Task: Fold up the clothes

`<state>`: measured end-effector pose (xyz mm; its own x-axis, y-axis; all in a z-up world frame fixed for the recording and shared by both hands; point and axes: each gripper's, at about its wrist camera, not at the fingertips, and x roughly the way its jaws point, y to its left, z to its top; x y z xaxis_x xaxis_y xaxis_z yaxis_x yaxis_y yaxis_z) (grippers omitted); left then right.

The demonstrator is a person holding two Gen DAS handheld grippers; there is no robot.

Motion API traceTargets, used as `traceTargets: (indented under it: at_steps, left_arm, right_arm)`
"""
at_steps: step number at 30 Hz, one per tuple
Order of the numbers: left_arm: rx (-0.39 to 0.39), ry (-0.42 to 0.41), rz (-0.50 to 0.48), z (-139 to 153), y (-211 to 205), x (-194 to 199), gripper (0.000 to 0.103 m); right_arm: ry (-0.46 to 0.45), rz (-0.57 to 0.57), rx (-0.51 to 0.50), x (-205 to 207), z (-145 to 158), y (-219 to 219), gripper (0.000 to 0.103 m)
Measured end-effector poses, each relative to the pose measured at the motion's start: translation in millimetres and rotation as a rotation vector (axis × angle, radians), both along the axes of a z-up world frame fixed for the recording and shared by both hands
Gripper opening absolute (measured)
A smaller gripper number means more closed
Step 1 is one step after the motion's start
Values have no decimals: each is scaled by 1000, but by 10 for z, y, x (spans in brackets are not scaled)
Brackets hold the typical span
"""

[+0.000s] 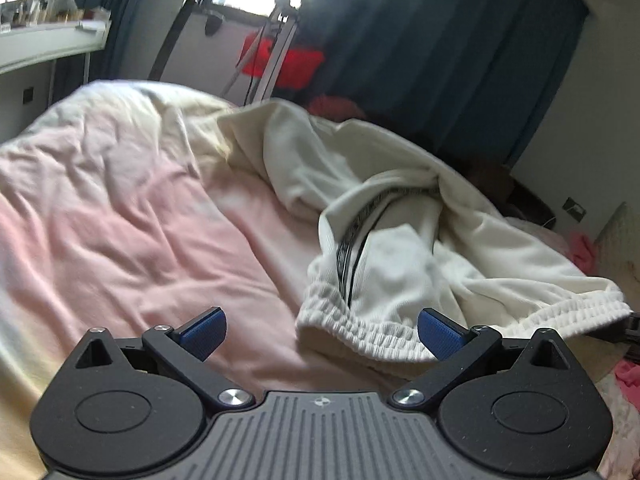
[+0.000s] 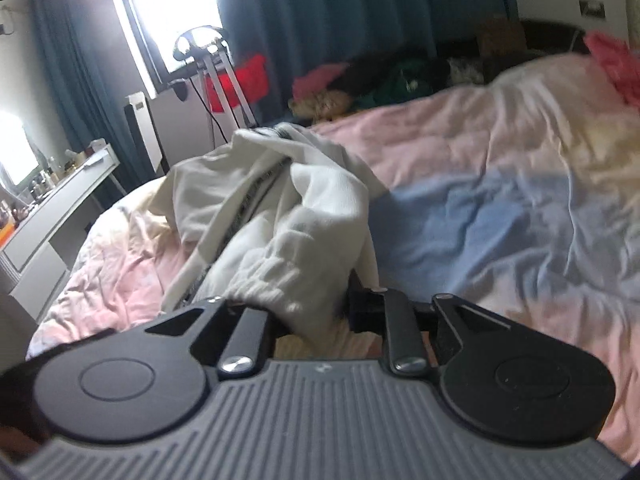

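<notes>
Closest in, the left gripper (image 1: 322, 334) hovers over the bed (image 1: 120, 220) with its blue-padded fingers (image 1: 438, 334) spread wide and holding nothing; the elastic waistband of the white trousers (image 1: 400, 248) lies just ahead of the right-hand pad. The right gripper (image 2: 320, 312) has its fingers drawn close together, pinched on the gathered waistband of the same trousers, and the cloth hides the tips. From that waistband the white trousers rise in a crumpled heap with a dark striped band running along one leg, resting on the pink part of the bedcover, with a blue patch (image 2: 460, 220) just beside them. Beyond the trousers, off the far edge of the bed, stands a metal stand (image 2: 224, 80) with a red item behind it. Further off hang dark teal curtains (image 2: 320, 20) beside a bright window, and a white desk (image 2: 60, 196) carrying small bottles stands well apart from the trousers.
</notes>
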<state>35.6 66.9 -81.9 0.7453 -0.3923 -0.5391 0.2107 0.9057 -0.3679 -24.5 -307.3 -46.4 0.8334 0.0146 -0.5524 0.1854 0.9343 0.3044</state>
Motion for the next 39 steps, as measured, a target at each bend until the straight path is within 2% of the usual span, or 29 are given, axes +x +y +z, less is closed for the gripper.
traceTargets:
  at_steps: [1,3,5,6,9,13,16,17,18,19,21,24,28,32,36,39]
  left_arm:
    - [-7,13,-2,-44,-27,40,102]
    - [-37,40,5,-99,-50,149,102]
    - [-62,65,12,-147,-56,257,102]
    - [-74,76,13,-168,-62,305,102]
    - [-94,100,8,-230,-82,435,98]
    - [-80,111,-13,-327,-144,578,91]
    - [-79,118,-36,-393,-197,627,75]
    - [-97,122,-50,-411,-203,639,63]
    - [-119,132,-61,-430,-204,654,57]
    - [-137,139,-68,-447,-202,665,56]
    - [-145,116,-58,-443,-171,661,35]
    - [-218,95,-31,-387,-37,652,23]
    - [-307,42,17,-233,124,578,19]
    - [-376,2,105,-118,340,533,18]
    - [-400,68,206,-244,559,630,18]
    - [-393,118,225,-384,589,673,19]
  right_arm:
    - [6,11,20,-18,-25,-25,24]
    - [21,47,75,-55,-94,-81,35]
    - [34,82,155,-85,-168,-147,75]
    - [38,93,199,-96,-198,-182,79]
    - [45,76,324,-119,-272,-309,82]
    - [46,-16,560,-132,-419,-613,84]
    - [35,-122,796,-152,-704,-900,83]
    - [58,-175,883,-149,-836,-989,83]
    - [74,-199,924,-144,-906,-1024,82]
    - [90,-223,964,-140,-977,-1059,82]
    - [122,-271,1044,-130,-1117,-1128,82]
    - [123,-278,1003,-100,-1062,-1120,81]
    - [112,-294,906,-99,-962,-1114,81]
    - [179,-305,841,-99,-1012,-1108,81]
    - [248,-180,784,49,-1046,-865,82]
    - [297,-62,763,201,-1090,-620,81]
